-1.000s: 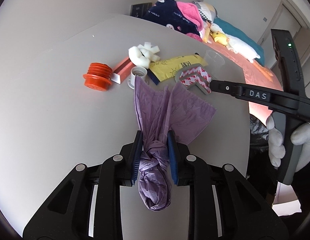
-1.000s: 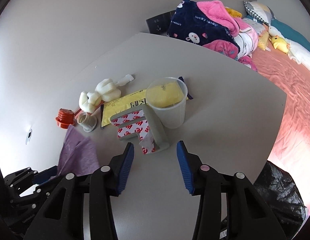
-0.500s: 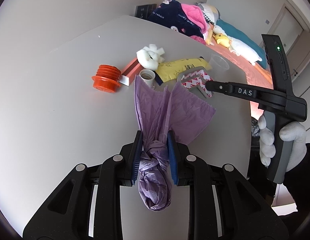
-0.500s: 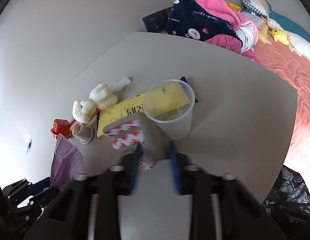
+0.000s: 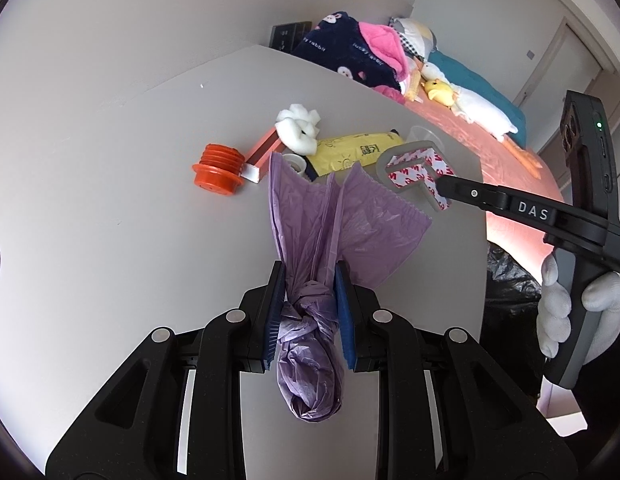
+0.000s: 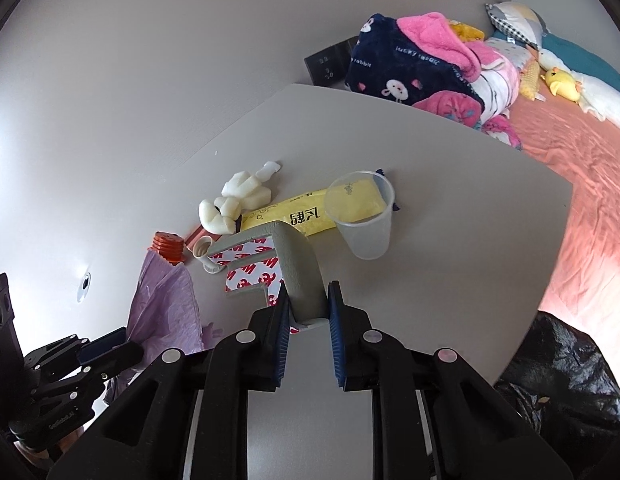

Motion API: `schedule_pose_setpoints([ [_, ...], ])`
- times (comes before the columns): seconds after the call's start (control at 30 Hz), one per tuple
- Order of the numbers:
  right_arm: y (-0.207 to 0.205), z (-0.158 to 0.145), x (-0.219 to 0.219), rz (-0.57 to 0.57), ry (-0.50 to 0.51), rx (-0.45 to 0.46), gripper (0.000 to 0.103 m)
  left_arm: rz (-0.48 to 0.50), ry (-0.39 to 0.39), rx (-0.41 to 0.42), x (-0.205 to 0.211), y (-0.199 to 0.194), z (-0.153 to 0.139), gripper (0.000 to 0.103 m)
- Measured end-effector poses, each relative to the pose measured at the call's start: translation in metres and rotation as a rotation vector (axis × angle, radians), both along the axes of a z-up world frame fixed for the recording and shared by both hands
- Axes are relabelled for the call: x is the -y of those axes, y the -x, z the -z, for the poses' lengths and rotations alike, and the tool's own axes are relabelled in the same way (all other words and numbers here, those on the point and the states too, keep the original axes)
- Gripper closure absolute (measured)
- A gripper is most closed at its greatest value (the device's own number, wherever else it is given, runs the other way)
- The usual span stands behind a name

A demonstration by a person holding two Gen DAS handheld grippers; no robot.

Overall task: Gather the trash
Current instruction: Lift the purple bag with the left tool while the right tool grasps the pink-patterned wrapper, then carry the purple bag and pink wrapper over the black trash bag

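Trash sits in a bunch at the far side of the smooth grey table [image 6: 450, 280], with lots of bare room near its right edge. The right gripper [image 6: 306, 312] pinches a grey L-shaped foam corner [image 6: 298, 268] with red-and-white sticky backing. The left gripper [image 5: 309, 312] squeezes a crinkly purple bag [image 5: 310, 320] at its knot

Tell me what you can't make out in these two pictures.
- Purple bag: whether it is empty, both views; it is knotted and bunched.
- Black bag: its opening, both views; the table edge and the picture edge cut it off.
- Foam corner piece: its near end, right wrist view, sits between the right gripper fingers.
- Small cup: left wrist view, mostly behind the purple bag.
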State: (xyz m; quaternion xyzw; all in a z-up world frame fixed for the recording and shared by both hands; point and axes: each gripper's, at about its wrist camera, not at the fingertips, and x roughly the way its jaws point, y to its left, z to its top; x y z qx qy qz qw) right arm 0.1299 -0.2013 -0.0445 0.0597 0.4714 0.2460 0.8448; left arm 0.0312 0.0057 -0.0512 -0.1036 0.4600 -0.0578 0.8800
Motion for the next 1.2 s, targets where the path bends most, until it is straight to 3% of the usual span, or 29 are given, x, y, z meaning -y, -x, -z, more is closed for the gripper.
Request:
schedule_pose_setpoints([
  [0.53,0.042,-0.037,0.056,0.105,-0.035,0.064,0.083,0.110,-0.007,0.061,0.038,0.008,-0.023,0.079],
  [1.2,0.091,-0.065,0.146,0.295,-0.049,0.136,0.083,0.328,-0.005,0.120,0.126,0.004,-0.046,0.079],
])
